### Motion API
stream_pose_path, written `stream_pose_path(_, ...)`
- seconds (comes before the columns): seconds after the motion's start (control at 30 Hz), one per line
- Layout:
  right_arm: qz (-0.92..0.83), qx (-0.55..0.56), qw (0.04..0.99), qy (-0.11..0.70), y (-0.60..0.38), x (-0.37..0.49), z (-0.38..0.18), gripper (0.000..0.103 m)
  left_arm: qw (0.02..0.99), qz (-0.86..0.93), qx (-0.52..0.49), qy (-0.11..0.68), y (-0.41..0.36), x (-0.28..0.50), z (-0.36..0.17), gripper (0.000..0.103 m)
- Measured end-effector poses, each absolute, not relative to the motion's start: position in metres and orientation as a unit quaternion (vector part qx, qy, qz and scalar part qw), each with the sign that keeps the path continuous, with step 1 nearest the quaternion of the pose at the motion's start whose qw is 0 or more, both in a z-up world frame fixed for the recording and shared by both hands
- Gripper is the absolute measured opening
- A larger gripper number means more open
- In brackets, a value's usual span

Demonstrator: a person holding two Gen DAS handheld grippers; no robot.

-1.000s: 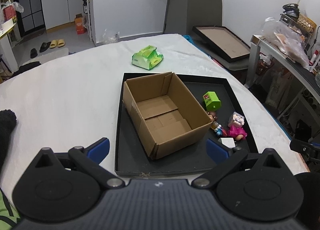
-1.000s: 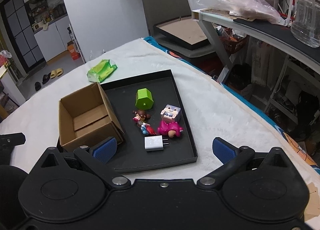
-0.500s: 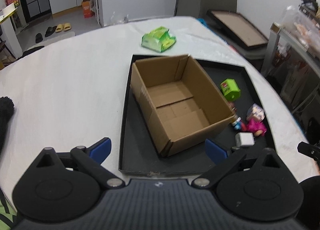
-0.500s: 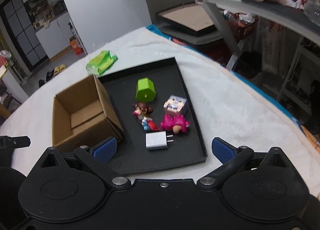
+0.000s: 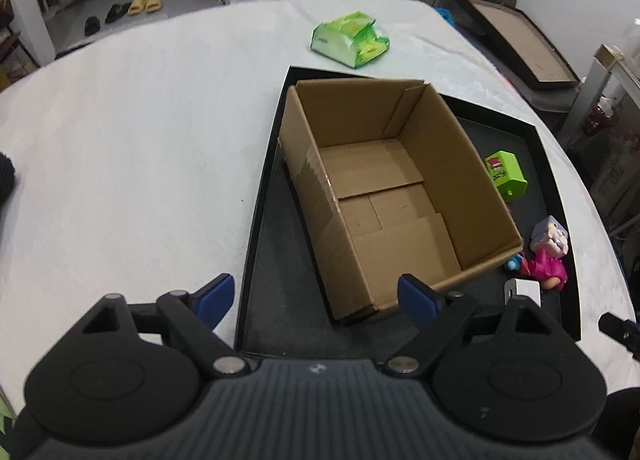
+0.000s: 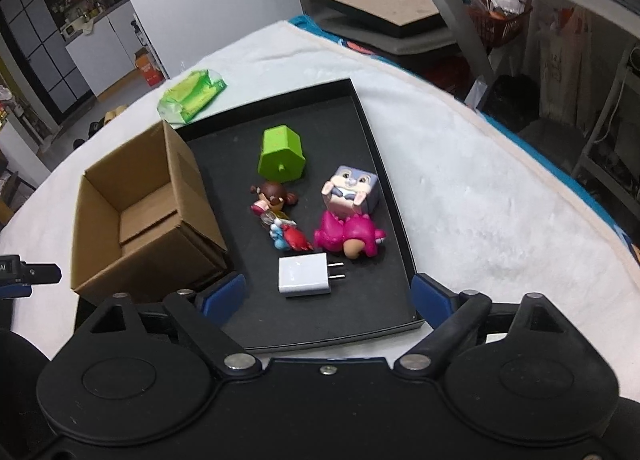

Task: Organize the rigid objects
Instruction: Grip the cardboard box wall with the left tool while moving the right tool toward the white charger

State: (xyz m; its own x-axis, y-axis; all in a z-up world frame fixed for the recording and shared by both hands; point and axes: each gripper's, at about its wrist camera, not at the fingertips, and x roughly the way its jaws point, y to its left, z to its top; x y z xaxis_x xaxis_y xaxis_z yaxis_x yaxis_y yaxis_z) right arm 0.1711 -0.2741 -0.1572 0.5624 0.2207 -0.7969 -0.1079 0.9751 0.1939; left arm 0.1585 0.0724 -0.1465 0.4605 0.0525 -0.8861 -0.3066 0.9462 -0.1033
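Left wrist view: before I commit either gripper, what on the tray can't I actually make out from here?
- Brown-haired doll: hidden in the left wrist view by the cardboard box wall.
- White charger: partly covered there by the left gripper, whose jaws are closing on nothing.
- Green toy label: too small to read.
- Tray near edge: covered in the right wrist view by the right gripper body.

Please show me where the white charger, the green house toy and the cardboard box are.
white charger [image 6: 305, 274]: right wrist view, on its flat top face.
green house toy [image 6: 281, 154]: right wrist view, on its body.
cardboard box [image 5: 384, 196]: left wrist view, on its inner floor.
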Motion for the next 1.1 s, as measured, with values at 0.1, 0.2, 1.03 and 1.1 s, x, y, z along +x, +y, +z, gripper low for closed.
stream_pose_path(0.1, 0.091, 0.062, 0.874, 0.473, -0.274, 0.181, -0.167, 0.082, 0.835, 0.112, -0.134, 0.522, 0.075, 0.17, -0.157, 0.072)
stream_pose_path(0.2, 0.089, 0.064, 0.869, 0.483, -0.273, 0.191, -0.175, 0.078, 0.825, 0.118, -0.144, 0.534, 0.08, 0.18, -0.166, 0.066)
stream_pose_path(1.03, 0.073, 0.051, 0.84, 0.535, -0.219, 0.241, -0.236, 0.087, 0.798, 0.16, -0.164, 0.558, 0.098, 0.232, -0.204, 0.01)
stream_pose_path(1.1, 0.067, 0.045, 0.84, 0.536, -0.216, 0.242, -0.239, 0.087, 0.802, 0.162, -0.157, 0.553, 0.1, 0.232, -0.203, 0.01)
